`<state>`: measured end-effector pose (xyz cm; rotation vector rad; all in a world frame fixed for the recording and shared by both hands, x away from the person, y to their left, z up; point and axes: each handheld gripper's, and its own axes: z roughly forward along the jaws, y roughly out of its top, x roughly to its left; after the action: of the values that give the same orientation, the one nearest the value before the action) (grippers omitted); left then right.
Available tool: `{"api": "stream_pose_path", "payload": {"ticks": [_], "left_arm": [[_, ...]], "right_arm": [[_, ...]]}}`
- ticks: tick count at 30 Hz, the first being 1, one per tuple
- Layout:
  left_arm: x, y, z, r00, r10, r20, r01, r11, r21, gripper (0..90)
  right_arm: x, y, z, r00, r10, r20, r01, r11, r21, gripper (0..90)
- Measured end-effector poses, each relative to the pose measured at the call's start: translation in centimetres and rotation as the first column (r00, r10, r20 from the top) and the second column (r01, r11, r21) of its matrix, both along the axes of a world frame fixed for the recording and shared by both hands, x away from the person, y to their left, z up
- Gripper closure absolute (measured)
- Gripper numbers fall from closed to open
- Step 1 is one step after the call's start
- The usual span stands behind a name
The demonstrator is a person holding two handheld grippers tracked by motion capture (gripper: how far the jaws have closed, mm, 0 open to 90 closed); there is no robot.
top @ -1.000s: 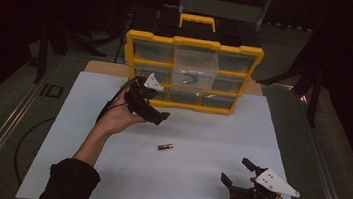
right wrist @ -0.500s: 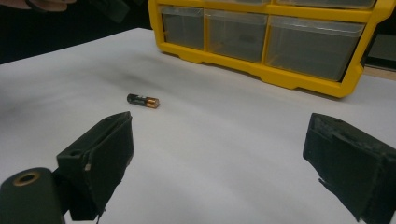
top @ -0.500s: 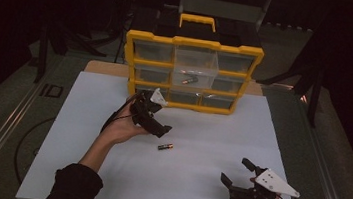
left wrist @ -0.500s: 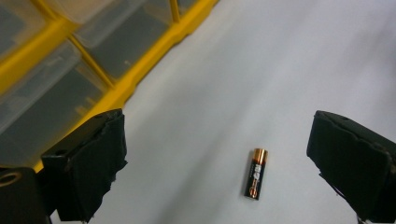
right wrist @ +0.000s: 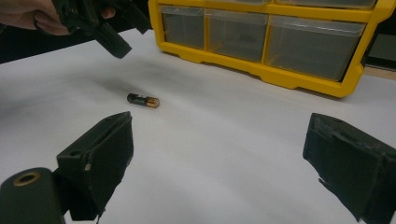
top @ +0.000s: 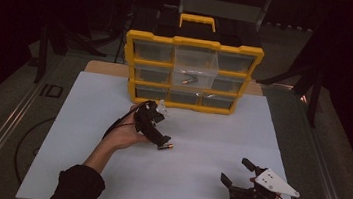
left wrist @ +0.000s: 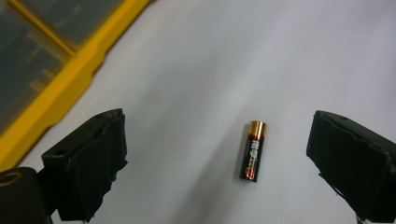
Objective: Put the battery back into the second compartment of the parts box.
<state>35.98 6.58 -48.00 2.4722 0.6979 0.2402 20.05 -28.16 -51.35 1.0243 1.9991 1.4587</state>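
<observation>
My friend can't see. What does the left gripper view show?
A small black and gold battery lies flat on the white table, between the two wide-open black jaws of the left gripper, touching neither. A yellow drawer box sits at the upper left.

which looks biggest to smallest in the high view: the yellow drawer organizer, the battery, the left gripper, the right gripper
1. Yellow drawer organizer, by far the largest.
2. Left gripper and right gripper: alike; the right sits nearer the camera, so no ranking.
3. Battery, smallest.

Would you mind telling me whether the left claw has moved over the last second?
Yes. The left claw has moved away from the yellow drawer box, toward the battery on the white tabletop.
</observation>
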Motion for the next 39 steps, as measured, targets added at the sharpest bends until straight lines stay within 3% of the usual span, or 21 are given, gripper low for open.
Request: {"api": "stream_pose_path", "payload": {"ticks": [14, 25, 26, 35, 39], "left_arm": [[-0.3, -1.0, -1.9, 0.999, -0.032, -0.031, 0.033, 0.9983, 0.047, 15.2], [-0.5, -2.0, -3.8, 0.9939, -0.072, -0.083, 0.082, 0.9896, 0.118, 25.6], [-0.5, -2.1, -4.0, 0.9922, -0.085, -0.092, 0.096, 0.9871, 0.128, 32.2], [-0.7, -2.6, -4.4, 0.9874, -0.113, -0.111, 0.131, 0.9773, 0.167, 53.3], [-0.7, -2.9, -4.8, 0.9817, -0.129, -0.14, 0.154, 0.9711, 0.183, 66.0]], "right_arm": [[0.0, 0.1, 0.0, 1.0, 0.002, -0.006, -0.002, 1.0, 0.001, 8.2], [0.0, 0.1, 0.0, 1.0, 0.001, -0.007, -0.001, 1.0, -0.001, 8.2], [0.0, 0.1, 0.0, 1.0, 0.001, -0.006, -0.001, 1.0, -0.001, 8.2], [0.0, 0.0, 0.0, 1.0, -0.001, -0.004, 0.001, 1.0, -0.002, 8.2], [0.0, 0.1, 0.0, 1.0, 0.001, -0.001, -0.001, 1.0, -0.004, 8.2]]}}
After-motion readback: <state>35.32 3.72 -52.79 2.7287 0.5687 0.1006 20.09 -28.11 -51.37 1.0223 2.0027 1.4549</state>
